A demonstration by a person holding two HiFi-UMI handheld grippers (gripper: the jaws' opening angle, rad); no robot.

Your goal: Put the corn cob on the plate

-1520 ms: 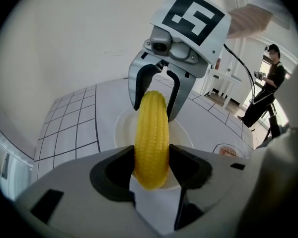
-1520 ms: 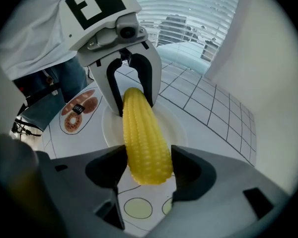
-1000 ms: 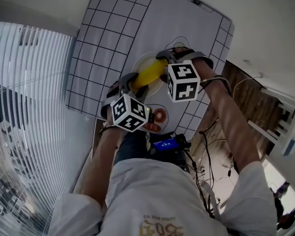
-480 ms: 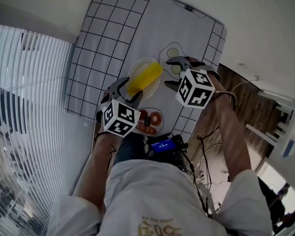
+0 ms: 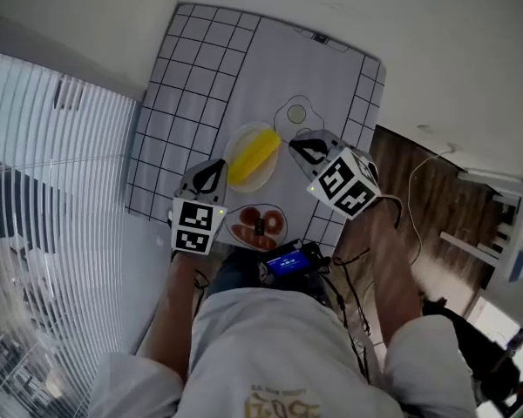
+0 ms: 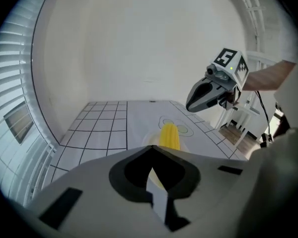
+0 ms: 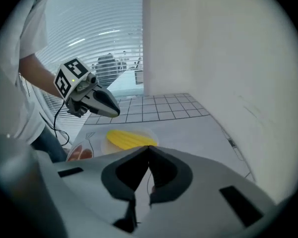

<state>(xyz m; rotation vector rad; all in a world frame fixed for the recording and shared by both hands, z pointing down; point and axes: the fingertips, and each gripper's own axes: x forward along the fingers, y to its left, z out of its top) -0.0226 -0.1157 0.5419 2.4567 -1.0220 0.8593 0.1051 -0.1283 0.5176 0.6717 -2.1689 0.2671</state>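
The yellow corn cob (image 5: 254, 155) lies slantwise on the pale round plate (image 5: 240, 142) in the middle of the grid mat. My left gripper (image 5: 211, 174) hovers just left of the plate and my right gripper (image 5: 301, 146) just right of it, both clear of the cob. Each has just been closing its jaws, and both are now shut with nothing between them. The left gripper view shows the corn cob (image 6: 170, 135) on the plate (image 6: 149, 141) beyond its jaws. In the right gripper view, the corn cob (image 7: 126, 138) rests on the plate (image 7: 105, 145).
The mat (image 5: 192, 77) carries a black grid, a fried-egg drawing (image 5: 298, 111) behind the plate and a reddish food picture (image 5: 257, 223) at its near edge. A small device with a blue screen (image 5: 289, 261) sits at my waist. Window blinds stand on the left, and wooden floor with cables is on the right.
Both grippers let go of the corn cob, drew back and up from the plate and shut their jaws. The cob stays on the plate.
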